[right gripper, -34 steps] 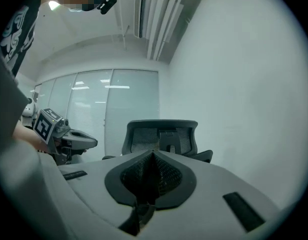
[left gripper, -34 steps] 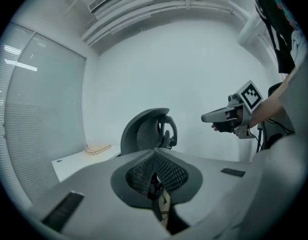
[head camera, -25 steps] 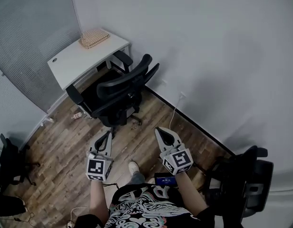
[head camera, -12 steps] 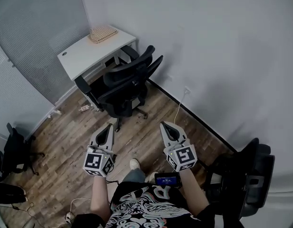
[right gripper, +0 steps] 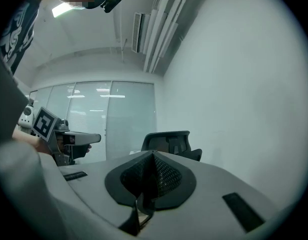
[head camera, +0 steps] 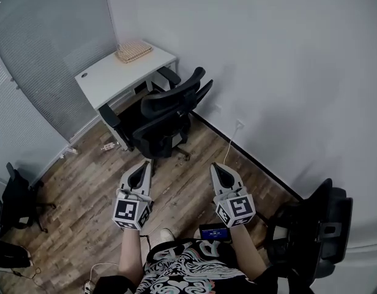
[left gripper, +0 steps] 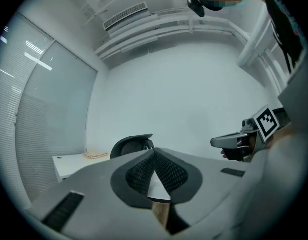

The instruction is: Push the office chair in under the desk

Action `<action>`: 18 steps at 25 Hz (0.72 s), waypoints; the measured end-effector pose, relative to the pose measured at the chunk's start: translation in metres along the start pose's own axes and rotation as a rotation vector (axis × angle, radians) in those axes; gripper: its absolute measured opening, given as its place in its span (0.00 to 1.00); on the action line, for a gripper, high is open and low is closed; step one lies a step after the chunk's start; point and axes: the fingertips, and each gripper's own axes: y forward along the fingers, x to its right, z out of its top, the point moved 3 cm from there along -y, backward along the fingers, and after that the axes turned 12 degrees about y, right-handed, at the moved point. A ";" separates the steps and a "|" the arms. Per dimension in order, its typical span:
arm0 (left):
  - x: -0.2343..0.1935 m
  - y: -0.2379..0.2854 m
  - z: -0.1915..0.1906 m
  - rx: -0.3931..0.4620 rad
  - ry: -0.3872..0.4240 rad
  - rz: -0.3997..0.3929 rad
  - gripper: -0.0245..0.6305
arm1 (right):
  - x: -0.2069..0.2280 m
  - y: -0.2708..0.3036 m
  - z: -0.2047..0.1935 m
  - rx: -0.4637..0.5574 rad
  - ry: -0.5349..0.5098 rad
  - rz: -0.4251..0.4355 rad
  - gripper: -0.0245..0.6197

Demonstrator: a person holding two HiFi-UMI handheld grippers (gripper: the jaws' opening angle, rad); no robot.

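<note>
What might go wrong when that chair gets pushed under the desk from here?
The office chair has its far armrest right by a corner of the desk; it might catch instead of sliding under. A white cable lies on the floor nearby; a wheel or foot might snag it. The left gripper and right gripper are shut, so their narrow tips might slip off the curved backrest.

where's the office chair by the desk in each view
Head view: office chair in the upper middle, just left of centre, in front of the white desk.
Left gripper view: only its backrest top, left of centre, above the jaws.
Right gripper view: backrest near centre, above the jaws.
Shared landmark: the desk lies left of the chair in the head view and the left gripper view; it is unclear in the right one.
</note>
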 end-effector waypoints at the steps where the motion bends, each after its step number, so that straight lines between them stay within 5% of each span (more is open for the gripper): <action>1: -0.002 -0.002 0.001 0.004 0.006 -0.011 0.07 | -0.005 0.002 -0.002 0.001 0.004 -0.001 0.09; 18: -0.023 -0.020 -0.017 -0.010 0.007 -0.023 0.07 | -0.034 0.010 -0.008 -0.004 0.004 0.000 0.09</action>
